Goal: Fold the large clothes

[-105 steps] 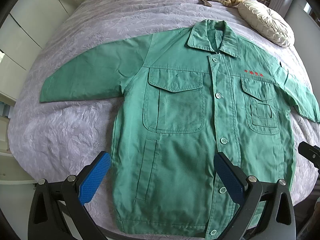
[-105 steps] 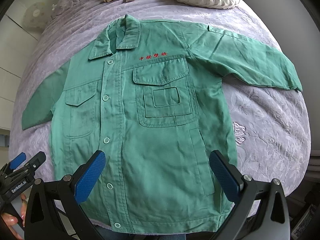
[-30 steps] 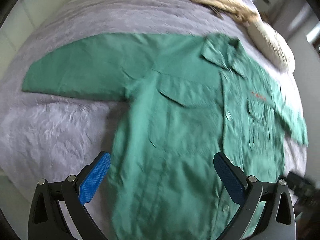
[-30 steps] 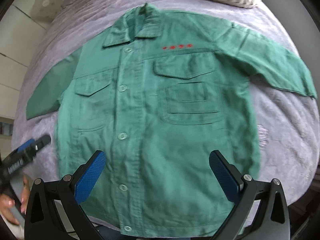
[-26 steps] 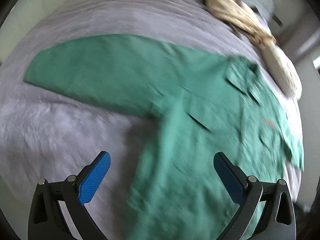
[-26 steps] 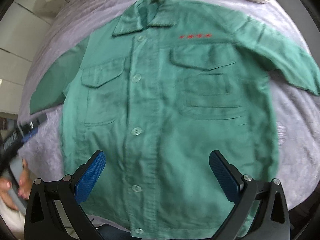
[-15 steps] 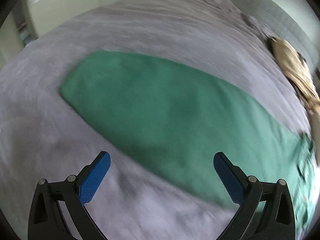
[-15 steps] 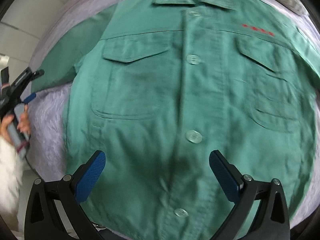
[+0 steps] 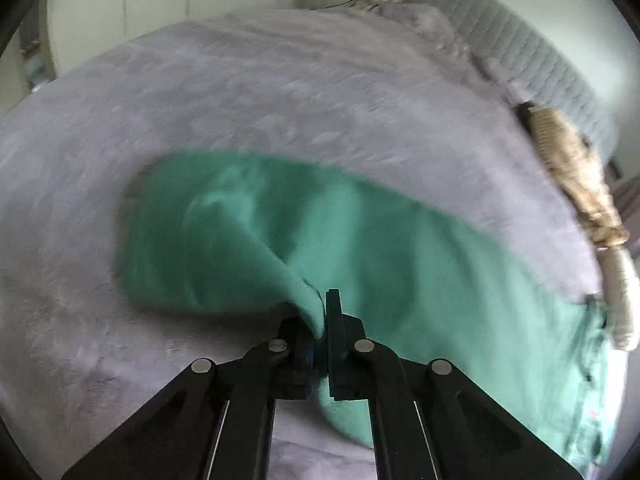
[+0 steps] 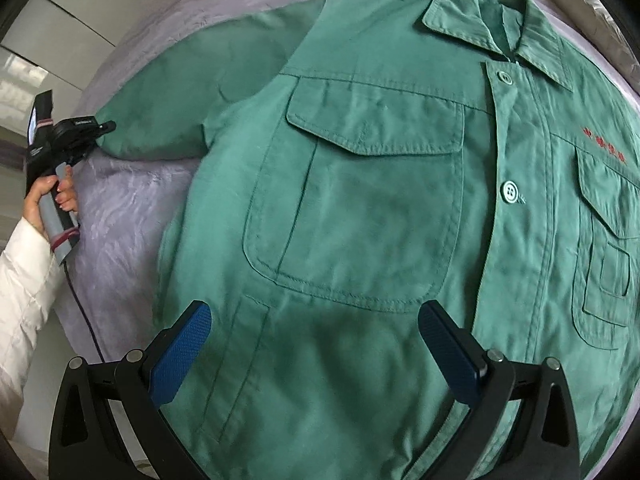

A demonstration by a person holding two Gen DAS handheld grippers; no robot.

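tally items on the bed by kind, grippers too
Jackets: 1, green jacket
Cushions: 1, white cushion
Beige cloth piles: 1
Grippers: 2, left gripper, right gripper
Total: 5

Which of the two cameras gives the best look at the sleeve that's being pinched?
The left wrist view. There the left gripper is shut on a fold of the sleeve, raised off the bedspread, though blurred. The right wrist view shows the same sleeve only at its far edge.
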